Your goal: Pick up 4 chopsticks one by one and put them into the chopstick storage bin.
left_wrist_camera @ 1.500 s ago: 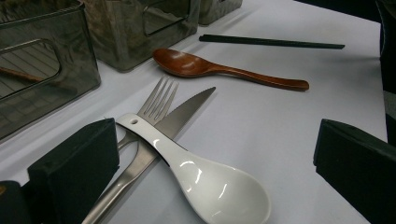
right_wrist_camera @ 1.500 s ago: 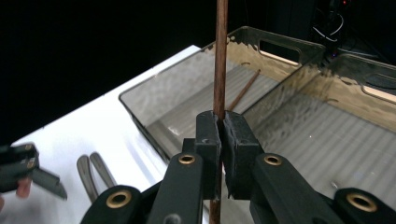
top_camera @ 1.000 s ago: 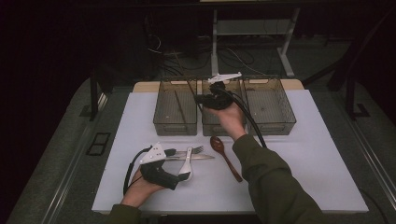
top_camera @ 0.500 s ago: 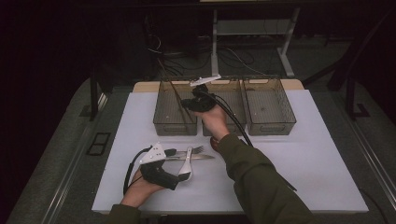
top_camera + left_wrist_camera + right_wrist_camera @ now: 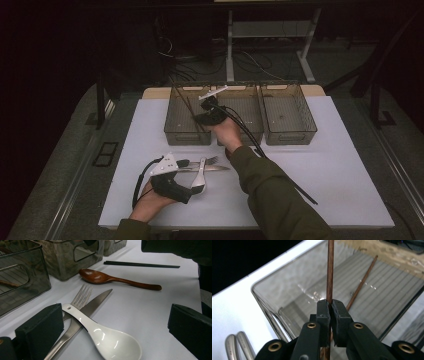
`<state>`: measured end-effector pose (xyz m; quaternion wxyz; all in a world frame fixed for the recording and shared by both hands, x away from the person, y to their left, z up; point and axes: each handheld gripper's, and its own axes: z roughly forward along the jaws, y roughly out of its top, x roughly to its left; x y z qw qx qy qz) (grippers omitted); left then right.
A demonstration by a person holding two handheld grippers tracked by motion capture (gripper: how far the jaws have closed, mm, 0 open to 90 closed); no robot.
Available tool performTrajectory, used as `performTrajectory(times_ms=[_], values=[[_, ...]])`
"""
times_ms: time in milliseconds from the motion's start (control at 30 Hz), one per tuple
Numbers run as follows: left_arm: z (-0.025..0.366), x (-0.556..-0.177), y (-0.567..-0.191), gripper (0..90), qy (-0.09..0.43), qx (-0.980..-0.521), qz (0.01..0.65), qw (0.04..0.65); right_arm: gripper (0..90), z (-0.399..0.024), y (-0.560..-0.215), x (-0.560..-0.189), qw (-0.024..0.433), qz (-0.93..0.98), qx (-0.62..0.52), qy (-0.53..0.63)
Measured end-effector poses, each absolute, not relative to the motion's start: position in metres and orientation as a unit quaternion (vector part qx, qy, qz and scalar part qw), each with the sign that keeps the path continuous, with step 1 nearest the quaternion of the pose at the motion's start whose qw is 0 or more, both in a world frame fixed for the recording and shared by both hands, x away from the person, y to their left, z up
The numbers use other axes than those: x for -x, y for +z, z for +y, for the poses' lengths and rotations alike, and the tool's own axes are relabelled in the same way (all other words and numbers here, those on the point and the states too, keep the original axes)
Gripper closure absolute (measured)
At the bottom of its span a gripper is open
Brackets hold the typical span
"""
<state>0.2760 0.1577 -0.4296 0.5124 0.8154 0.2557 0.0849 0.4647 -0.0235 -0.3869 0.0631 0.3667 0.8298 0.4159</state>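
- A brown chopstick [image 5: 330,270] is pinched tight in the right gripper [image 5: 330,305], just above the left bin [image 5: 294,290].
- Next, it should be let go beside the other chopstick [image 5: 362,282] below.
- The left gripper [image 5: 112,325] is held open around the white spoon [image 5: 105,336].

no text, label, brand, number or sign can be read on anything in these views.

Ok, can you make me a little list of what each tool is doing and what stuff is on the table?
right tool: shut on a brown chopstick, over the left bin
inside that bin: another brown chopstick lying on the bottom
left tool: open, low over the table, holding nothing
between its jaws: white soup spoon lying across a knife and fork
farther off: wooden spoon, black chopsticks
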Motion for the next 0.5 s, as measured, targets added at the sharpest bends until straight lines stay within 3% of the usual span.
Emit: performTrajectory(times_ms=[100, 500], values=[[0.158, -0.276, -0.43, 0.0, 0.085, -0.815, 0.255, 0.513, 83.4, -0.022, -0.389, -0.464, 0.066, 0.835, -0.369, 0.402], [0.158, -0.276, -0.43, 0.0, 0.086, -0.817, 0.255, 0.511, 56.7, -0.029, -0.376, -0.46, 0.052, 0.834, -0.359, 0.415]])
